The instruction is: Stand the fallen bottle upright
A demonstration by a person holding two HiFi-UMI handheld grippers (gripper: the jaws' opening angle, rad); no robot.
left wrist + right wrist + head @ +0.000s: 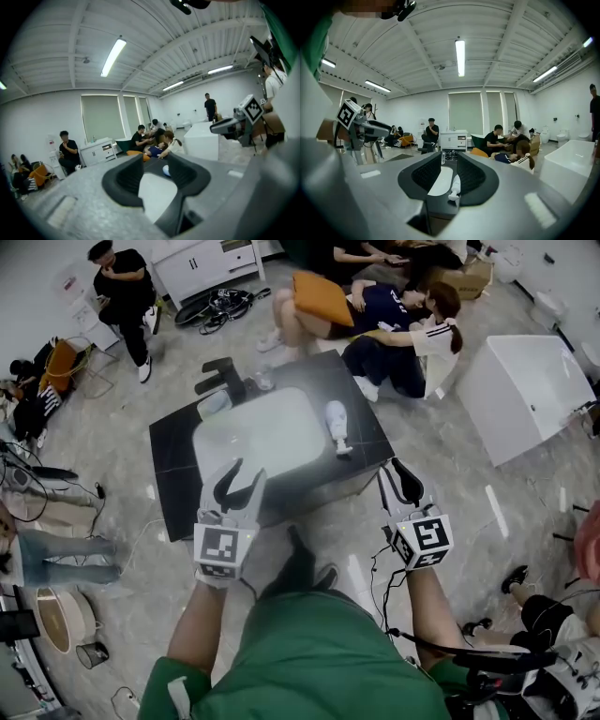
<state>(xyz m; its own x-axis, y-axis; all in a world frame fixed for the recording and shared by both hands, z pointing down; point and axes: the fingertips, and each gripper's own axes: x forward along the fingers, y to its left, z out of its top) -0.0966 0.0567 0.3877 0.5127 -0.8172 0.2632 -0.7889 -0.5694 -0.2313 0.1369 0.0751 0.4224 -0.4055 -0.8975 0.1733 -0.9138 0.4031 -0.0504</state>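
Left gripper (242, 482), right gripper (398, 479) agape, empty; bottle (455, 183) clear in right gripper view, perhaps sliver in left one.

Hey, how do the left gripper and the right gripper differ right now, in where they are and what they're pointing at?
The left gripper hangs over the table's near edge, by the white basin; the right gripper sits just off the near right corner. Between the left gripper's jaws mostly basin shows; between the right gripper's, the lying bottle shows farther ahead, ungripped. Both are open and hold nothing.
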